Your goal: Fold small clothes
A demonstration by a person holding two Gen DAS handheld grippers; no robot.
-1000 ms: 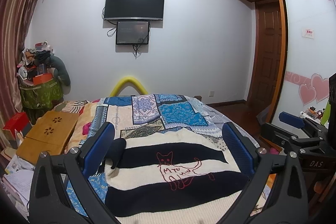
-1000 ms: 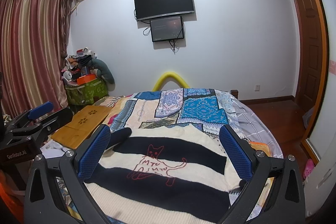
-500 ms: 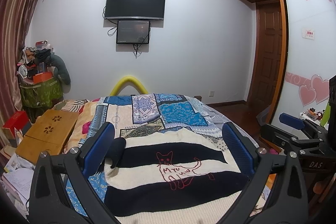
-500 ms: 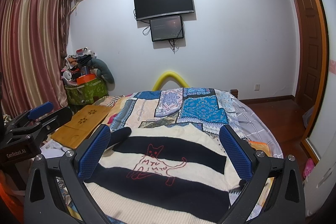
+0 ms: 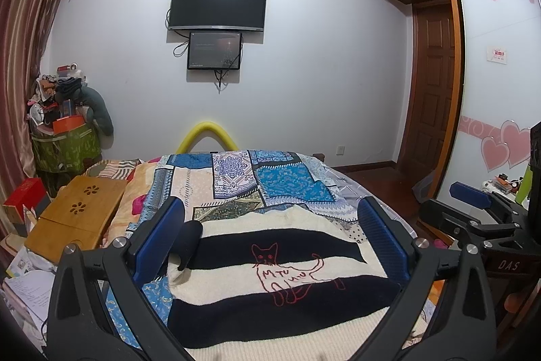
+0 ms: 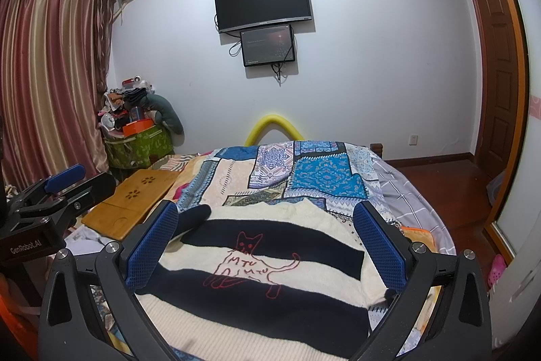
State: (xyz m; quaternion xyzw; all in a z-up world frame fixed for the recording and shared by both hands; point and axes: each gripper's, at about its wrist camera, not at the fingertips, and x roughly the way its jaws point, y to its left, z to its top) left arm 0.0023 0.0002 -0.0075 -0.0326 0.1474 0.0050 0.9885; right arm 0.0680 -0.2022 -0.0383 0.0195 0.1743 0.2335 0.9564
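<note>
Lying flat across the bed (image 5: 304,188) for folding, the striped sweater (image 5: 270,286) fills lower frame; left hand-held gripper (image 5: 270,246) and right hand-held gripper (image 6: 267,246) hover wide open, empty

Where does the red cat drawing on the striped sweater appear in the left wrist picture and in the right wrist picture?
Left wrist view: the red cat drawing sits lower centre, slightly right of the middle, on the striped sweater.
Right wrist view: the red cat drawing sits lower centre, slightly left of the middle, between the open jaws.
Shared landmark: the wall television, directly above the bed in both views.
</note>
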